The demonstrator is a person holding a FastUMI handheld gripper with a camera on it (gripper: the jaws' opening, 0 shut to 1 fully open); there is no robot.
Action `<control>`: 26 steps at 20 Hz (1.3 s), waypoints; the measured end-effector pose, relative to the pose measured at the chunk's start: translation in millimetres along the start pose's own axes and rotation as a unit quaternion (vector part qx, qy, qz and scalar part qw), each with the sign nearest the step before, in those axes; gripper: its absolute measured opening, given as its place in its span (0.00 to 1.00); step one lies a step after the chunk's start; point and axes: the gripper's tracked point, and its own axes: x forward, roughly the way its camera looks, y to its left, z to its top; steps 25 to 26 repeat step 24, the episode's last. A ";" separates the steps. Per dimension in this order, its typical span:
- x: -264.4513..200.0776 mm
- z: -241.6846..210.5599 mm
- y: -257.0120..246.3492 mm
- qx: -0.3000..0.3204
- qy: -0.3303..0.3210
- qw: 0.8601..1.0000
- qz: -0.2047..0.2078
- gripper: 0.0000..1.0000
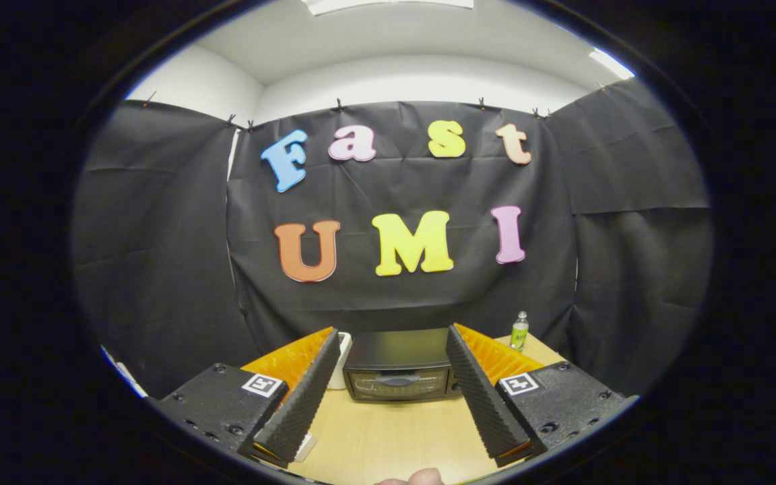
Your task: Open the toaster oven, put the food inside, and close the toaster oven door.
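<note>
One toaster oven [398,367] stands at lower centre of the frame on the worktop [388,438], door closed, beyond the fingers. Gripper [388,394] spread wide, holding nothing. Judged rigid and heavy; the door handle [397,380] (a slim horizontal bar) is the place to hook. Bottle [519,331] stands to its right.

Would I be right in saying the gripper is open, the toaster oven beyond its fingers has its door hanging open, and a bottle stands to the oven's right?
Not quite: the gripper view shows the toaster oven's door closed. The rest holds: the gripper is open, and a bottle stands to the oven's right.
</note>
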 end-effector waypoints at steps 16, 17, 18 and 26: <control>2.8 -1.7 15.7 0.005 0.004 1.000 0.003 1.00; 2.6 -1.6 16.6 0.005 0.004 1.000 0.002 1.00; 2.8 -0.1 16.6 0.005 0.001 1.000 0.001 1.00; 2.3 1.8 15.1 0.002 -0.002 1.000 -0.007 1.00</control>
